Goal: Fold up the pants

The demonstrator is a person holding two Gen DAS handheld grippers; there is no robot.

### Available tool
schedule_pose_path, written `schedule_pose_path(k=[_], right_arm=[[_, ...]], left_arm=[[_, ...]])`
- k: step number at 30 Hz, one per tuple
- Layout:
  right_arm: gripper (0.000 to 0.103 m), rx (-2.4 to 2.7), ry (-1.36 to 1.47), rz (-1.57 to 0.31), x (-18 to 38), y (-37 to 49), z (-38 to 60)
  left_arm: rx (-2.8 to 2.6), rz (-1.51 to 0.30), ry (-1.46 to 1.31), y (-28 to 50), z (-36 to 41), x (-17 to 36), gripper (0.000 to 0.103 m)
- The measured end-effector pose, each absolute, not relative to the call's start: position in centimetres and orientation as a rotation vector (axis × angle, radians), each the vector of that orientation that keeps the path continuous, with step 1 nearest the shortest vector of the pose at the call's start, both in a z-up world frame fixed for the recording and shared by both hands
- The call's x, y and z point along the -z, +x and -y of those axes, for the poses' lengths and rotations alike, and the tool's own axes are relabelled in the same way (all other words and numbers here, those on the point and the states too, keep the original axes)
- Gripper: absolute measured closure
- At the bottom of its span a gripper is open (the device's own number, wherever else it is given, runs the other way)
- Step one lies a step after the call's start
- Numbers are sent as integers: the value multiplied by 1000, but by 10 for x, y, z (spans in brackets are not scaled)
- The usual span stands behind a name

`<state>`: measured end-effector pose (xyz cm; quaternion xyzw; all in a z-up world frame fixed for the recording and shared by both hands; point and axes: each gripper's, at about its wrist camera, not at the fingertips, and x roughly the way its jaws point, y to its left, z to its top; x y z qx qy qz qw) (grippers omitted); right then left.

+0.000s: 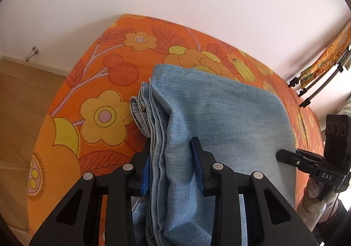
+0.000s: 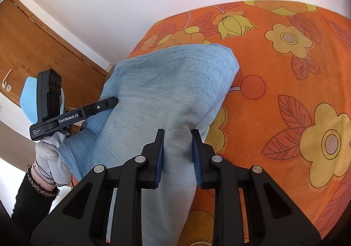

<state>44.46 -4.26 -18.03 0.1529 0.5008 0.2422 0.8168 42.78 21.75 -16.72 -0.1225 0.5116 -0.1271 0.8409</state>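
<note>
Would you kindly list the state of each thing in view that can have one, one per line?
jeans: folded into layers, lying on the bed, near edge gripped at two spots.
left gripper: shut on the stacked layered edge of the jeans.
right gripper: shut on a fold of the jeans.
bedsheet: spread flat over the bed.
wooden door: shut, as far as visible.

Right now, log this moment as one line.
task: fold pants | left gripper: shut on jeans | right gripper: shut on jeans | jeans: folded stack on bed | fold: unfinished
</note>
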Motion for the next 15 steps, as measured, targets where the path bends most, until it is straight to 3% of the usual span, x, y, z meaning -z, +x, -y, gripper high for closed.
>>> schedule_pose_path(k=[2,3,4,6,8,10,12,15], right_arm=[[79,-525,327,-1071,181,445,44],[77,-528,335,-1076,182,445,45],[76,-529,347,-1087,183,446,46],[73,-533,370,-1096,184,449,48],[72,-530,360,-1096,184,449,46],[71,-528,349,-1090,182,449,43],[76,-520,323,-1077,180,446,40],[82,-513,309,-1064,176,444,38]], left_arm=[[277,-1112,-331,431,-228,171,65],[276,-1131,-360,433,-232,175,56],[278,-1135,-381,434,-235,177,54],[303,-1131,-389,434,-232,177,41],[299,-1134,-344,434,-224,175,40],[299,-1118,-319,432,-220,173,49],[269,-1095,-299,428,-219,172,69],[247,-1061,-283,423,-217,169,75]])
